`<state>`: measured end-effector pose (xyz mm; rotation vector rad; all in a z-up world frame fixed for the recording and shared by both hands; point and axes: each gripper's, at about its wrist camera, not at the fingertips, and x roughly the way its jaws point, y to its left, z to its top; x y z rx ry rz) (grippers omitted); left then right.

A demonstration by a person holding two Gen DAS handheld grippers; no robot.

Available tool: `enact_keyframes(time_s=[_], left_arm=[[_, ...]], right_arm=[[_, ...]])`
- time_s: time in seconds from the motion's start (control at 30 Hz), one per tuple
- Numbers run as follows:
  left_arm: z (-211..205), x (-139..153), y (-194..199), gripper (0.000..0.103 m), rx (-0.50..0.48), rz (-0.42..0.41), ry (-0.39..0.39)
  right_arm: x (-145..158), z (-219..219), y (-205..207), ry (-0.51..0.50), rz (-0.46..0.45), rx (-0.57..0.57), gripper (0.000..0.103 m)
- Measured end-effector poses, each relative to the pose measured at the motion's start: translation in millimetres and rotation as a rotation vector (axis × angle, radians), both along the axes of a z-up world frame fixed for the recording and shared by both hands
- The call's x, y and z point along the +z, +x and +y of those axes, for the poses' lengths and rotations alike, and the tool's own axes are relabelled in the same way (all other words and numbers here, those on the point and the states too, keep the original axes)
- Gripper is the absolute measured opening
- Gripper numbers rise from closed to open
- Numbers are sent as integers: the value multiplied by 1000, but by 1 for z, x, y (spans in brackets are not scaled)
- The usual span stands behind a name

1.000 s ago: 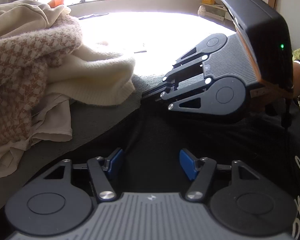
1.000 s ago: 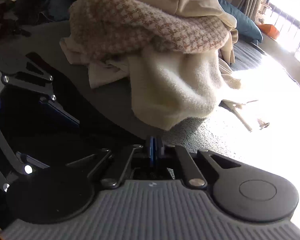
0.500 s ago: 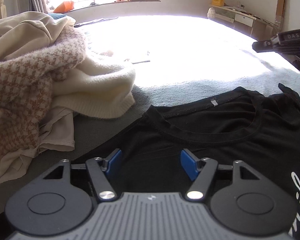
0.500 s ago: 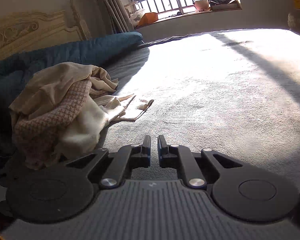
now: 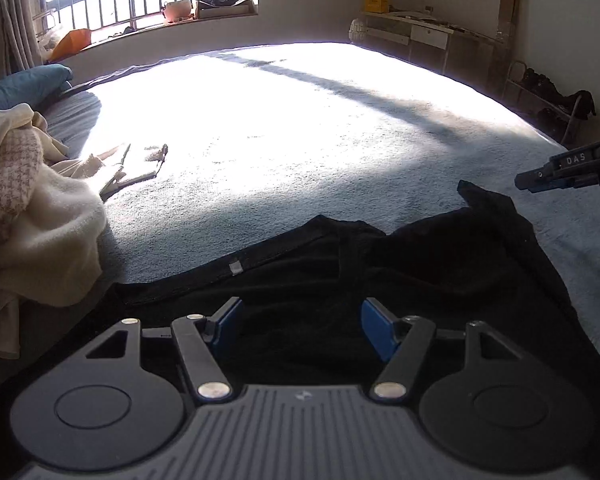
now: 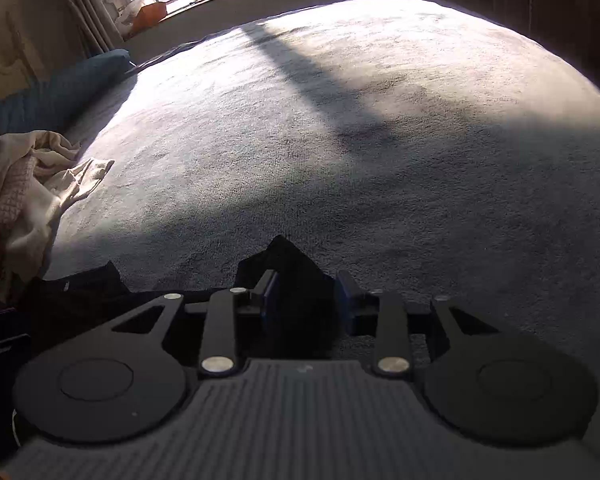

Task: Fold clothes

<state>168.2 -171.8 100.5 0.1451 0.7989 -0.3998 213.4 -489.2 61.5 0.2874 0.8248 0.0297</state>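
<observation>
The black T-shirt (image 5: 440,276) is spread on the bed (image 5: 300,140) — its raised corner is framed between the right gripper (image 6: 305,300)'s part-open jaws, ungripped; the left gripper (image 5: 300,326) is held wide over the collar

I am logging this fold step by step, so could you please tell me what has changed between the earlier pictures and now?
The right gripper left its spot in front of the left one, swung out to the right and opened from shut; a raised point of the black T-shirt now stands between its jaws. The shirt's right side has bunched up. The left gripper stayed open over the shirt, and the pile of clothes stayed put.
</observation>
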Motion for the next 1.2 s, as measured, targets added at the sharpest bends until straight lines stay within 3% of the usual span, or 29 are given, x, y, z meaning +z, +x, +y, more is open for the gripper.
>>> enact_keyframes(time_s=[0.1, 0.17, 0.27, 0.43, 0.47, 0.5, 0.53, 0.73, 1.0, 1.13, 1.17, 1.2], left_arm=[[-37, -4, -2, 66, -40, 9, -26], [-59, -9, -3, 66, -65, 23, -45], [-88, -17, -3, 66, -92, 54, -75], [-116, -36, -3, 66, -92, 118, -101], [-118, -40, -2, 66, -85, 126, -93], [-119, -42, -1, 66, -77, 132, -86], [-119, -44, -1, 66, -72, 134, -84], [-113, -47, 3, 66, -60, 142, -71], [-109, -42, 5, 66, -56, 150, -53], [-106, -40, 8, 66, -42, 147, -54], [-106, -38, 8, 66, -36, 148, -63], [-105, -36, 7, 66, -29, 150, -74]], right_arm=[[-9, -9, 16, 41, 27, -1, 33], [-9, -6, 26, 42, 37, 35, 41], [-4, 4, 31, 43, 18, 111, 44], [-16, 32, 32, -42, 85, 274, 44], [-22, 32, 31, -48, 104, 284, 37], [-25, 31, 28, -46, 112, 284, 10], [-22, 24, 23, -28, 97, 264, 2], [5, -41, -32, 54, 38, 12, 0], [-27, -103, -88, 100, 189, -241, 0], [-24, -119, -82, 298, 101, -252, 5], [-22, -119, -76, 346, 68, -230, 12], [-21, -117, -67, 385, 30, -193, 34]])
